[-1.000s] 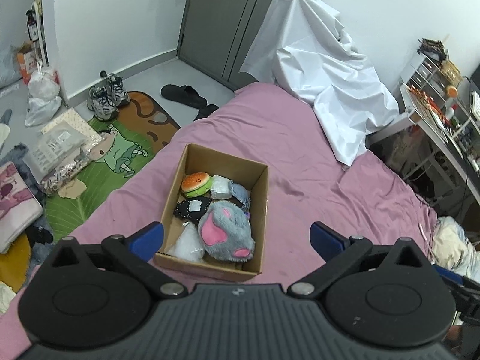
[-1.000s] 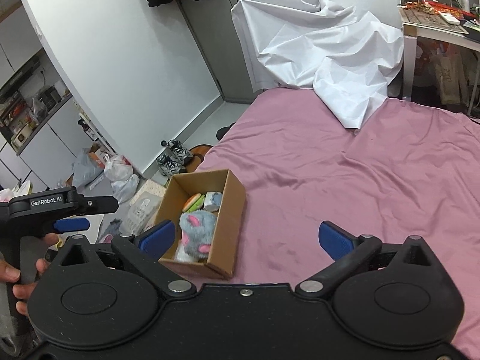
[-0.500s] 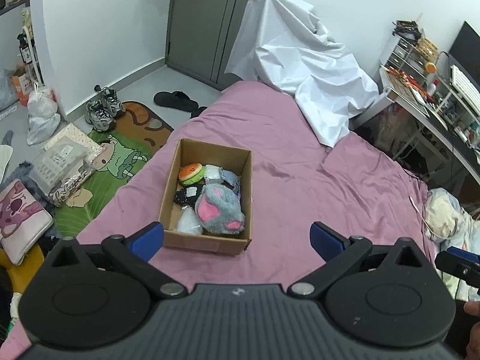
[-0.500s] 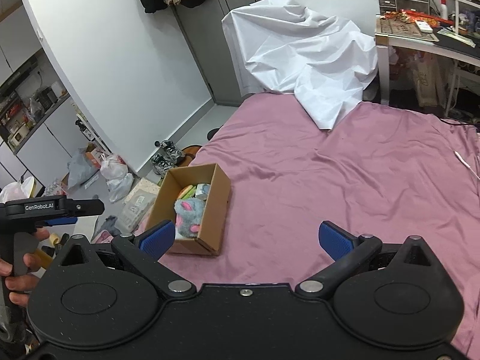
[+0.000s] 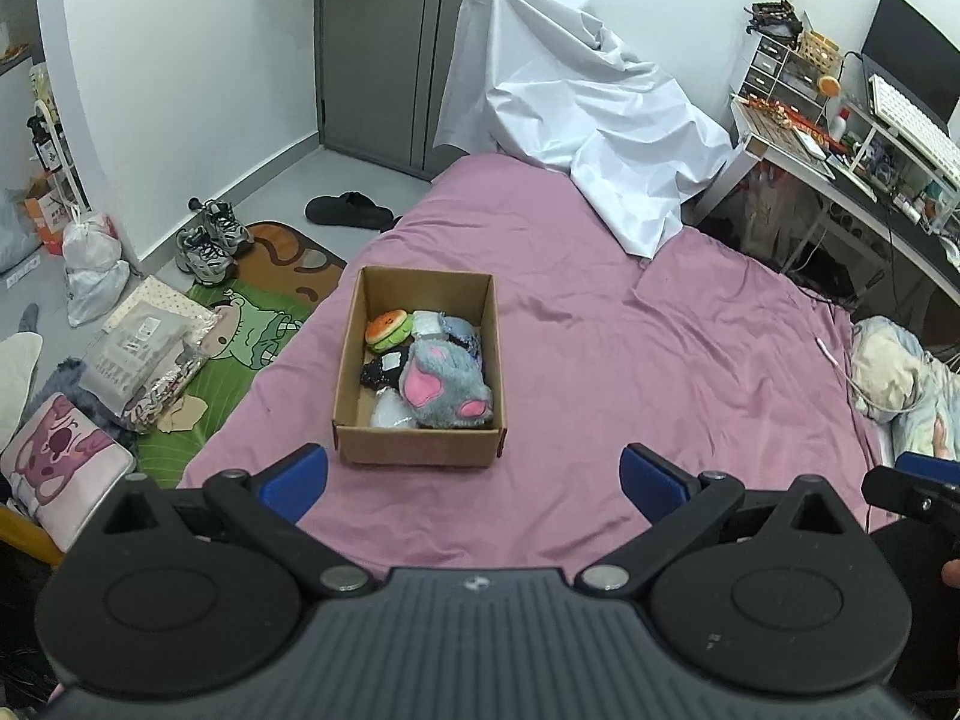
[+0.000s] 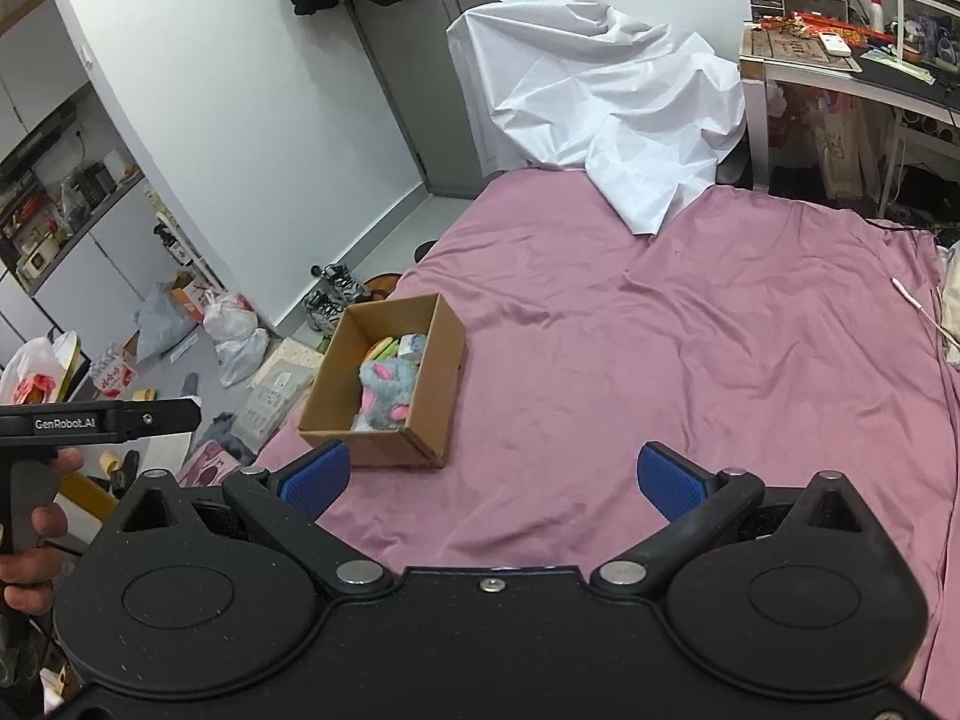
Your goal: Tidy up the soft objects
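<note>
A pink-sheeted bed (image 5: 630, 360) fills most of both wrist views, with a crumpled white sheet (image 5: 576, 120) draped at its far end. An open cardboard box (image 5: 420, 444) sits on the bed near its left edge, ahead of both grippers and well apart from them. In the left wrist view the box lies just beyond and slightly left of centre between the two blue pads; in the right wrist view it (image 6: 438, 360) sits ahead and to the left, just past the left pad.

Inside the box, a grey plush toy with pink ears (image 5: 447, 387) takes the near right corner. A black-and-white soft item (image 5: 384, 369) lies beside it, a white soft piece (image 5: 393, 414) against the near wall, and a burger-shaped plush (image 5: 389, 329) at the far left. Pale blue and white soft items (image 5: 447, 327) fill the far right.

The left gripper (image 5: 474, 480) hangs above the bed with its jaws spread wide, holding nothing and touching nothing. The right gripper (image 6: 492, 477) is likewise spread wide and empty above the sheet. The person's left hand (image 6: 30, 534) grips the left handle at the edge of the right wrist view.
</note>
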A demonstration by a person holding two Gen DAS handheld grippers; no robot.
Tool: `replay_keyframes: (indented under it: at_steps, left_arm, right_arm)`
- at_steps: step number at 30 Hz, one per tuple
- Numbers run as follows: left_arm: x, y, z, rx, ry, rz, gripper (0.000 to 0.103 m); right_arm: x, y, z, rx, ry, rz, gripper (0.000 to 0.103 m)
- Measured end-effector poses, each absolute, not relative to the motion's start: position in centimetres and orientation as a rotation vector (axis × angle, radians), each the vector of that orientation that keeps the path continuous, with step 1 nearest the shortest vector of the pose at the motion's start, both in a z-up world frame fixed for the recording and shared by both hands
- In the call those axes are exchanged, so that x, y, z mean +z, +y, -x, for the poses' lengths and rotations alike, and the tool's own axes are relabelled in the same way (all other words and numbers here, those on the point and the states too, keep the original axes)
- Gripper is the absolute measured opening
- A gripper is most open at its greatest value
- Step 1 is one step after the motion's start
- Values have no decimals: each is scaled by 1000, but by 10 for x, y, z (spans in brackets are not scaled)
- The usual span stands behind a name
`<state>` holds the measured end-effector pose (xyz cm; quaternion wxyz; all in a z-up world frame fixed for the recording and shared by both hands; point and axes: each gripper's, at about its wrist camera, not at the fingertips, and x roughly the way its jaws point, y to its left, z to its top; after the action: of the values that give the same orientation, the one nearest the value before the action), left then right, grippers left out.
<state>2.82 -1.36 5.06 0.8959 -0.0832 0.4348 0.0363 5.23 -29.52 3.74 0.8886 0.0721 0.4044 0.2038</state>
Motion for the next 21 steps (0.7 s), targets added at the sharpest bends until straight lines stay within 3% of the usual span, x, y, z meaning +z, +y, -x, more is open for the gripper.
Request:
replay_keyframes:
  at_steps: [21]
  left_arm:
    - [42, -17, -12, 72, 928, 132, 103]
  right_arm:
    - [32, -292, -41, 504, 873, -140, 103]
